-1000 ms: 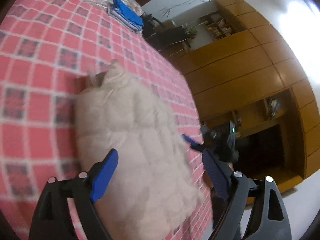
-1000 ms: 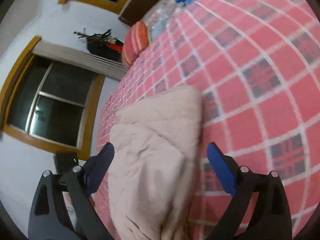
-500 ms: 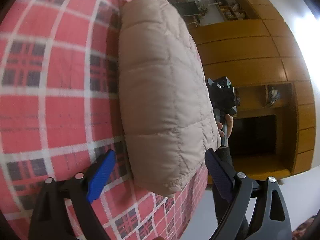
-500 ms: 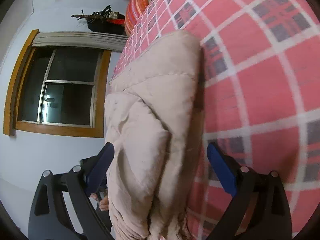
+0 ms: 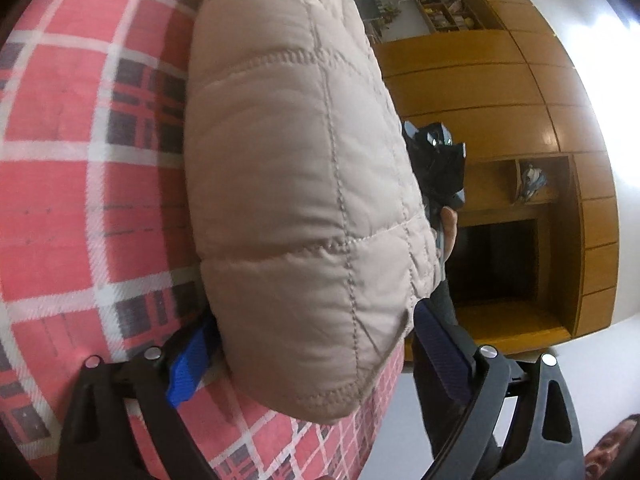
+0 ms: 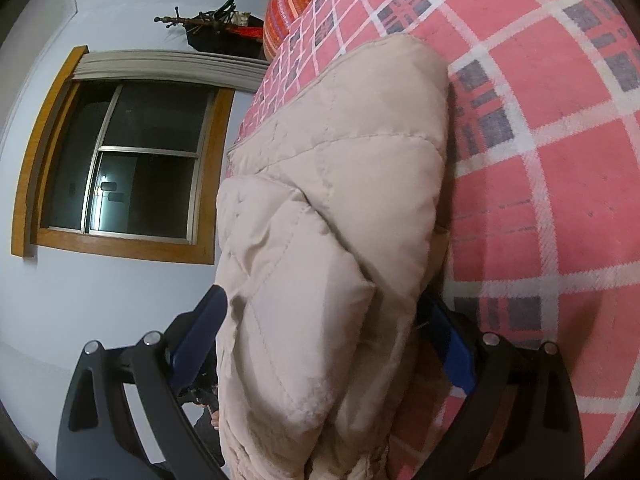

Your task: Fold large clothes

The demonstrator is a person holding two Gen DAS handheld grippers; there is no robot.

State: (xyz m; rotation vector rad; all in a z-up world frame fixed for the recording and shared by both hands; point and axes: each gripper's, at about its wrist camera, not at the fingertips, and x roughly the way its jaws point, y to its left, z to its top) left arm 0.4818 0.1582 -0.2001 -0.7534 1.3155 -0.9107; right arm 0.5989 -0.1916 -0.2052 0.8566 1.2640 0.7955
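Blue pads [image 5: 188,364] of the left gripper [image 5: 316,344] sit spread wide on either side of the near end of the puffy beige quilted jacket [image 5: 296,168], one pad tucked down against the red plaid bedspread [image 5: 68,200] at the jacket's lower edge, the other beside its upper face; the jaws stand open around the folded bulk and whether the pads press on the fabric cannot be told. From the right wrist view, the right gripper [image 6: 324,332] likewise straddles the jacket [image 6: 332,208] with its fingers wide apart, one blue pad [image 6: 452,344] low beside the bedspread [image 6: 560,184] and half hidden by the padding, the other out in the air on the window side; contact here cannot be told either. The jacket lies folded on the bed near its edge, a thick layered bundle with stitched seams, stretching away from both cameras. Past its far side in the left view, the other gripper's dark body [image 5: 436,160] shows, held in a hand [image 5: 448,228]. Farther off stand a wooden wall cabinet [image 5: 520,112] with open shelves, and in the right view an orange striped pillow [image 6: 288,12], a wood-framed window [image 6: 120,160] and pale walls.
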